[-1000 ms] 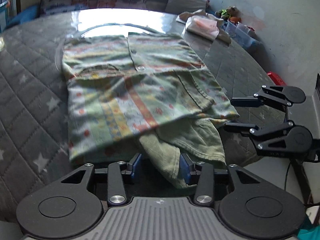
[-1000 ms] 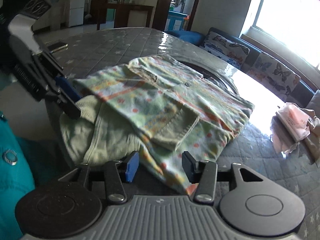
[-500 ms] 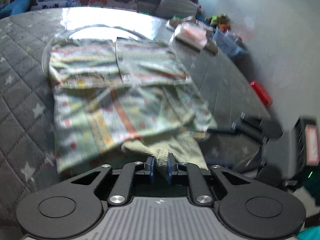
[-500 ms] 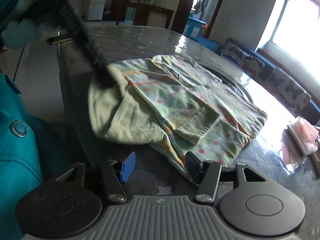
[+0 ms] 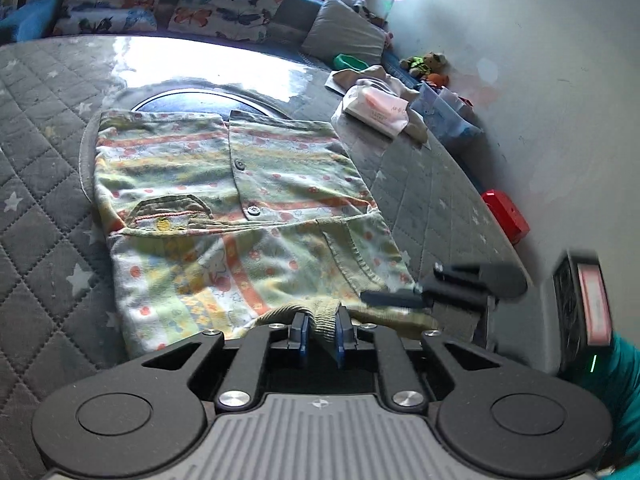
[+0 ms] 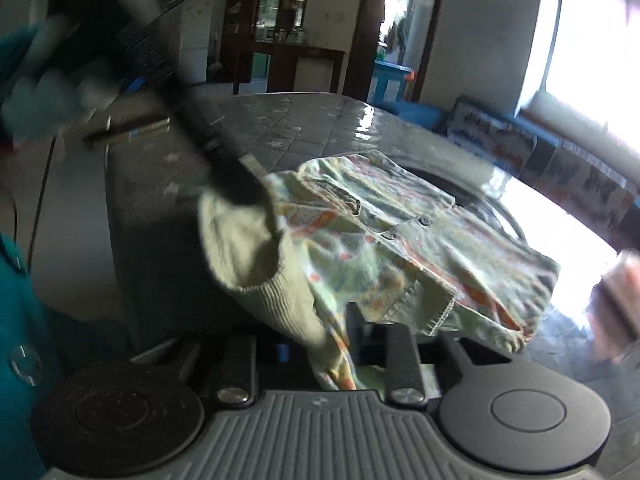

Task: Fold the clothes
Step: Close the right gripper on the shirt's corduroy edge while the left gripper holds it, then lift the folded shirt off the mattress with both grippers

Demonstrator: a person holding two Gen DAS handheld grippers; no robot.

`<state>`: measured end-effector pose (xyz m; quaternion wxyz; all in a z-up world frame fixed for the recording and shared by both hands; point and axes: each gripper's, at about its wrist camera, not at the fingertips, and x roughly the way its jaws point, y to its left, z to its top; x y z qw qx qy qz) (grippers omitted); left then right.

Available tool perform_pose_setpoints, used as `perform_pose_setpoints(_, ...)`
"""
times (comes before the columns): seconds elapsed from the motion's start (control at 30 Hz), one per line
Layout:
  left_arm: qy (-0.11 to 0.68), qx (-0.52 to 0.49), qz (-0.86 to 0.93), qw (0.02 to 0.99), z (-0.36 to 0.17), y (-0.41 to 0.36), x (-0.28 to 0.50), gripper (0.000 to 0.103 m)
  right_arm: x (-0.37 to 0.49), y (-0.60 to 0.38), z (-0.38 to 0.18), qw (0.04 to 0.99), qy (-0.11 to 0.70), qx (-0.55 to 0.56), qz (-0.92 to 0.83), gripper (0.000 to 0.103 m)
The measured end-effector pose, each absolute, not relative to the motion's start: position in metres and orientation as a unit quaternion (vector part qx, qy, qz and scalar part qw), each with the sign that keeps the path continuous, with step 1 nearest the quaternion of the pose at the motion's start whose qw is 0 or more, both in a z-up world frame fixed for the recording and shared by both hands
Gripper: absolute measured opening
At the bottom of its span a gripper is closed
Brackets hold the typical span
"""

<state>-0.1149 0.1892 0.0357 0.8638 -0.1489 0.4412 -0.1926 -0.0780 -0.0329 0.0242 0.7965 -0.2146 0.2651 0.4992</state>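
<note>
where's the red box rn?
Left wrist view, far right: the red box sits past the table edge by the wall, right of the patterned shirt.

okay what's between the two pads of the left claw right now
The ribbed green hem of the patterned jacket is pinched in the left claw, as the left wrist view shows.

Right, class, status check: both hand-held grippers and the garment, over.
Left hand-held gripper shut on the garment's ribbed hem. Right hand-held gripper shut on its near edge. Garment half folded on the quilted table. Nothing in the way.
</note>
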Motion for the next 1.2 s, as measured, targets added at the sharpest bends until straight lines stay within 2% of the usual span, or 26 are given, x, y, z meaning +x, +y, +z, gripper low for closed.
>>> perform_pose_setpoints(0.07,0.427,-0.129,-0.197,0.873,0.039,0.193,-0.126,0.024,-0.063,-0.035,0.033,0.795,0.287,-0.184,0.502,0.017)
perform_pose_setpoints(0.13,0.41,-0.103,-0.192,0.886,0.042,0.197,-0.139,0.043,-0.055,-0.035,0.039,0.793,0.299,-0.168,0.504,0.016)
perform_pose_setpoints(0.2,0.391,-0.068,-0.178,0.9,0.044,0.199,-0.15,0.051,-0.048,-0.035,0.045,0.79,0.309,-0.154,0.507,0.016)
perform_pose_setpoints(0.43,0.346,0.089,-0.155,0.921,0.028,0.175,-0.17,0.06,-0.03,-0.03,0.057,0.792,0.325,-0.134,0.499,0.014)
perform_pose_setpoints(0.77,0.305,0.233,-0.107,0.917,-0.007,0.162,-0.167,0.06,-0.03,-0.027,0.059,0.798,0.319,-0.139,0.492,0.013)
perform_pose_setpoints(0.8,0.299,0.249,-0.107,0.915,-0.01,0.161,-0.169,0.059,-0.03,-0.027,0.058,0.799,0.319,-0.137,0.491,0.013)
perform_pose_setpoints(0.87,0.279,0.279,-0.114,0.912,-0.016,0.16,-0.174,0.049,-0.03,-0.027,0.056,0.801,0.321,-0.133,0.488,0.011)
perform_pose_setpoints(0.93,0.265,0.309,-0.117,0.906,-0.022,0.159,-0.177,0.034,-0.033,-0.028,0.055,0.803,0.32,-0.133,0.486,0.01)
perform_pose_setpoints(1.1,0.259,0.331,-0.124,0.899,-0.027,0.163,-0.176,0.012,-0.042,-0.028,0.054,0.809,0.305,-0.138,0.484,0.008)
perform_pose_setpoints(1.2,0.253,0.327,-0.135,0.9,-0.021,0.167,-0.18,0.008,-0.052,-0.029,0.056,0.813,0.291,-0.147,0.483,0.008)
